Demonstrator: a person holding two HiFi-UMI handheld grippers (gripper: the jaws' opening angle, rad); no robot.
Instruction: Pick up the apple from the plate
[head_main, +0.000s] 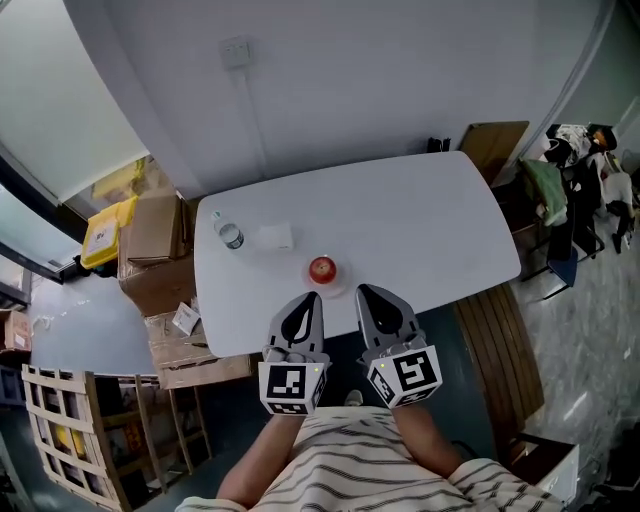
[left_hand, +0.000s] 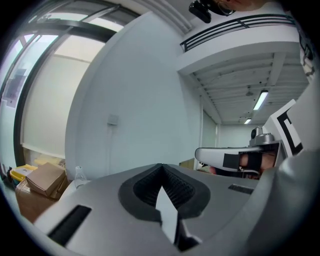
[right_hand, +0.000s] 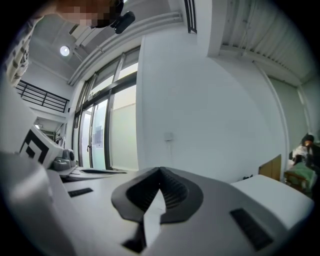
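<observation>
Right now both of your tools are closed and empty. Your left gripper (head_main: 313, 297) has its jaws pressed together at the tip, and its own view shows the ribbed pads meeting with nothing caught between them (left_hand: 161, 172). Your right gripper (head_main: 364, 292) is the same: jaws together, nothing held, as its own view shows (right_hand: 160, 172).

You hold the two side by side over the near edge of the white table (head_main: 420, 225), tips pointing away from you and their marker cubes towards your striped shirt (head_main: 370, 465). The apple (head_main: 322, 267), red, sits on a small white plate (head_main: 336, 284) near that edge. In the head view it lies just ahead of the two tips and roughly between them. Neither gripper touches it, though you cannot tell from this view how high the tips are above the tabletop.

Further left on the table stands a clear bottle (head_main: 231, 235), with a white sheet (head_main: 274, 236) lying just beside it; both are well apart from the plate. Cardboard boxes (head_main: 152, 235) are stacked beside the table's left end, and your left gripper view catches one of them (left_hand: 44, 178) low on its left, with your right gripper (left_hand: 240, 157) off to its right.
</observation>
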